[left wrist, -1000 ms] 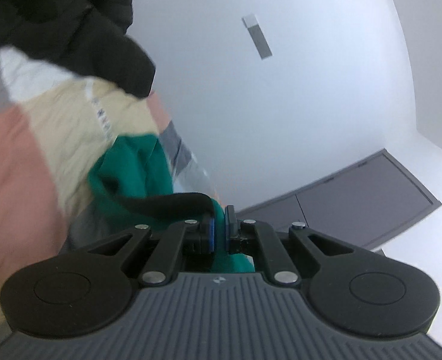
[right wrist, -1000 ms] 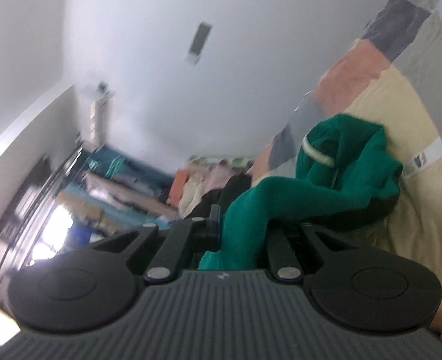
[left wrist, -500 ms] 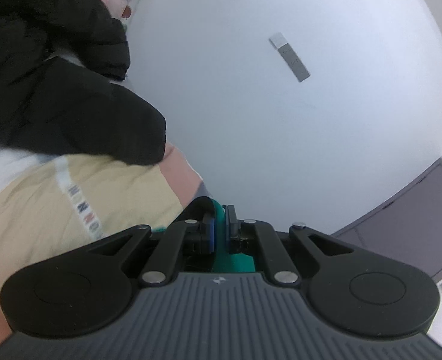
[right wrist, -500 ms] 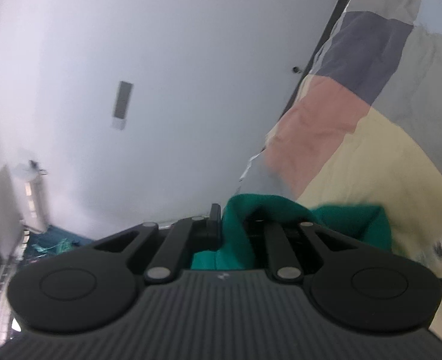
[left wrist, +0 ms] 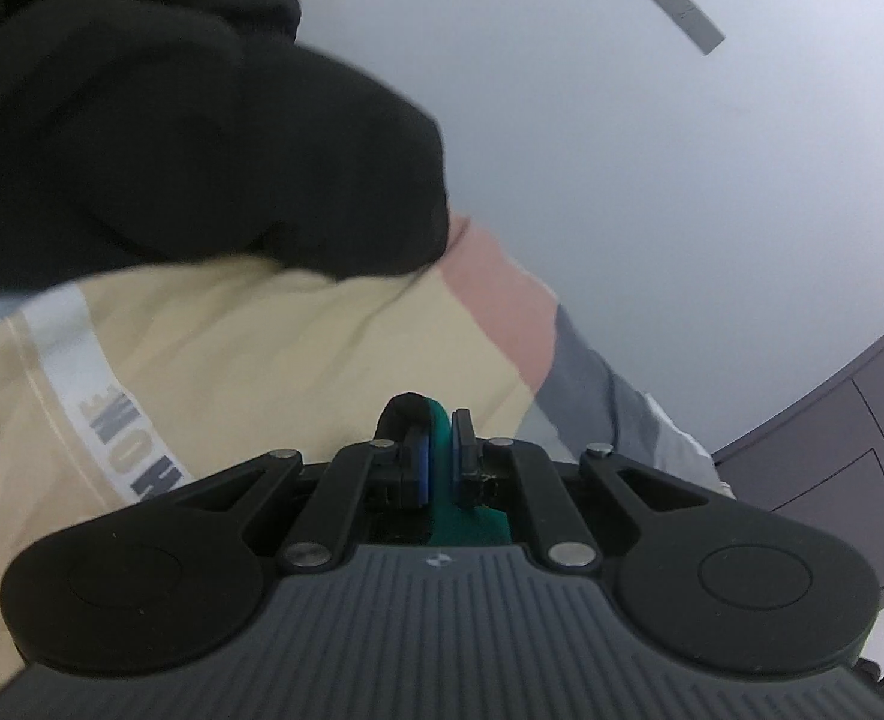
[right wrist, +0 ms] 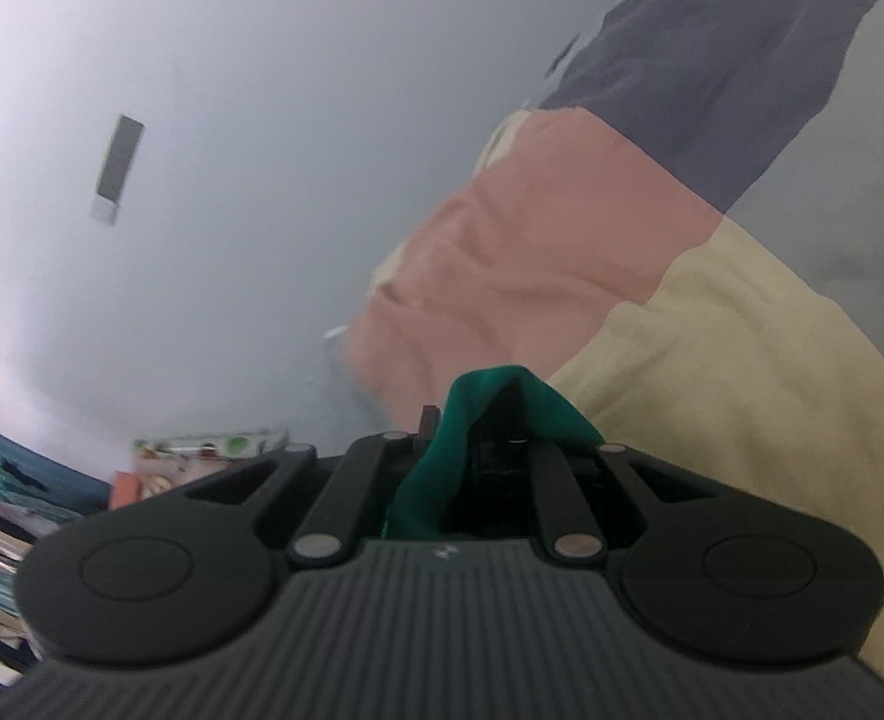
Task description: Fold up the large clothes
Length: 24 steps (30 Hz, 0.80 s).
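Your left tongs (left wrist: 439,450) are pressed together on a thin fold of the green knit garment (left wrist: 442,438), with its black trim edge curling over the left blue pad (left wrist: 421,471). The cloth runs between the pads and back toward your grip, so only a sliver of it shows in the left wrist view. Your right tongs (right wrist: 472,426) are pinching the same green garment (right wrist: 442,474) too; here the fabric bunches up into a peak over the fingertips and drapes down the left side of the jaws, hiding the pads.

Both pairs of tongs hang over the bed, which is covered by a patchwork quilt (left wrist: 274,360) in cream, salmon pink and grey blocks, with a white printed band (left wrist: 82,360) across the cream patch. One black padded jacket (left wrist: 172,138) lies heaped on the quilt, well beyond your left tongs.

From the right wrist you see the quilt (right wrist: 742,348) beside a pale wall (right wrist: 262,120) that carries one small grey switch plate (right wrist: 115,168). A blurred clutter of colourful items (right wrist: 202,450) sits low at the left; what they are I cannot tell.

Count: one green garment, one black jacket, two tongs.
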{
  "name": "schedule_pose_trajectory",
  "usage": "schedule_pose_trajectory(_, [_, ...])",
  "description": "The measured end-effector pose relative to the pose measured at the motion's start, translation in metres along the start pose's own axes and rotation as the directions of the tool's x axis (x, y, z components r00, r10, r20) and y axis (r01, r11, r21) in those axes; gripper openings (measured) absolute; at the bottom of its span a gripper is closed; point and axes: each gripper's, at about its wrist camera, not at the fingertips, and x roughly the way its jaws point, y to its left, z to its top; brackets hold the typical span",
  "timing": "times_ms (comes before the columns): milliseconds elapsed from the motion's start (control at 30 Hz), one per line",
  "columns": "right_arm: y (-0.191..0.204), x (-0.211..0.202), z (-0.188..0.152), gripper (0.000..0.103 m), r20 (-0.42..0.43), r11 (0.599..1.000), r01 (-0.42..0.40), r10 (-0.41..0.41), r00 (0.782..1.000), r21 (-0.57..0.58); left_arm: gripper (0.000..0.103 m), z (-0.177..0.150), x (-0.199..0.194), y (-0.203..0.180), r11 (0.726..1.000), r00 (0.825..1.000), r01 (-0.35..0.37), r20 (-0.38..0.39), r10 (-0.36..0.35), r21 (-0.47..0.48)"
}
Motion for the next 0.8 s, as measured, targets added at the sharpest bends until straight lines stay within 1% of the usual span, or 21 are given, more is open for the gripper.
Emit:
schedule_pose_trajectory(67, [-0.006, 0.008, -0.001, 0.011, -0.011, 1.0, 0.001, -0.001, 1.0, 0.011, 0.008, 0.0, 0.01, 0.004, 1.0, 1.0, -0.001, -0.01, 0.001, -0.008])
schedule_pose_trajectory(133, [-0.011, 0.01, -0.002, 0.012, -0.016, 1.0, -0.015, 0.015, 1.0, 0.023, 0.008, 0.0, 0.012, 0.004, 1.0, 1.0, -0.006, -0.013, 0.006, -0.005])
schedule_pose_trajectory(200, [-0.01, 0.007, -0.005, 0.012, -0.011, 0.999, -0.026, 0.026, 1.0, 0.018, 0.009, -0.001, 0.009, 0.0, 0.999, 1.0, -0.014, -0.027, 0.015, 0.039])
schedule_pose_trajectory(233, [-0.007, 0.004, -0.006, 0.012, -0.008, 1.0, -0.026, 0.026, 1.0, 0.003, 0.012, -0.002, 0.005, -0.005, 0.997, 0.999, -0.025, -0.037, 0.027, 0.076])
schedule_pose_trajectory(300, [0.005, -0.007, -0.011, 0.016, -0.003, 0.999, -0.018, 0.018, 1.0, -0.05, 0.033, -0.004, -0.007, -0.014, 0.993, 0.999, -0.028, -0.042, 0.033, 0.119])
schedule_pose_trajectory(333, [0.011, -0.014, -0.013, 0.019, 0.002, 0.997, -0.015, 0.015, 1.0, -0.074, 0.061, -0.005, -0.013, -0.016, 0.992, 0.999, -0.023, -0.042, 0.029, 0.125])
schedule_pose_trajectory(367, [0.018, -0.022, -0.016, 0.023, 0.011, 0.995, -0.012, 0.013, 1.0, -0.1, 0.072, -0.007, -0.022, -0.02, 0.99, 0.999, -0.036, -0.025, 0.04, 0.136])
schedule_pose_trajectory(400, [0.023, -0.028, -0.018, 0.038, 0.023, 0.993, -0.012, 0.015, 1.0, -0.121, 0.072, -0.01, -0.032, -0.024, 0.985, 0.998, -0.054, 0.003, 0.055, 0.161])
schedule_pose_trajectory(433, [0.029, -0.037, -0.022, 0.058, 0.042, 0.989, -0.013, 0.019, 0.999, -0.144, 0.072, -0.014, -0.043, -0.031, 0.978, 0.997, -0.072, 0.022, 0.069, 0.198])
schedule_pose_trajectory(500, [0.043, -0.059, -0.031, 0.074, 0.077, 0.979, -0.005, 0.021, 0.997, -0.202, 0.072, -0.021, -0.066, -0.041, 0.966, 0.996, -0.088, 0.042, 0.081, 0.244])
schedule_pose_trajectory(567, [0.054, -0.075, -0.04, 0.074, 0.087, 0.965, 0.012, 0.011, 0.996, -0.262, 0.072, -0.031, -0.088, -0.05, 0.954, 0.994, -0.104, 0.071, 0.088, 0.28])
schedule_pose_trajectory(633, [0.062, -0.098, -0.053, 0.074, 0.106, 0.954, 0.01, 0.023, 0.994, -0.3, 0.072, -0.043, -0.109, -0.057, 0.941, 0.991, -0.121, 0.09, 0.097, 0.315])
schedule_pose_trajectory(733, [0.068, -0.122, -0.07, 0.074, 0.106, 0.95, 0.004, 0.031, 0.994, -0.311, 0.072, -0.066, -0.142, -0.068, 0.918, 0.988, -0.133, 0.126, 0.092, 0.375])
schedule_pose_trajectory(800, [0.072, -0.137, -0.086, 0.074, 0.112, 0.943, 0.01, 0.029, 0.993, -0.333, 0.072, -0.081, -0.16, -0.07, 0.916, 0.988, -0.121, 0.135, 0.074, 0.383])
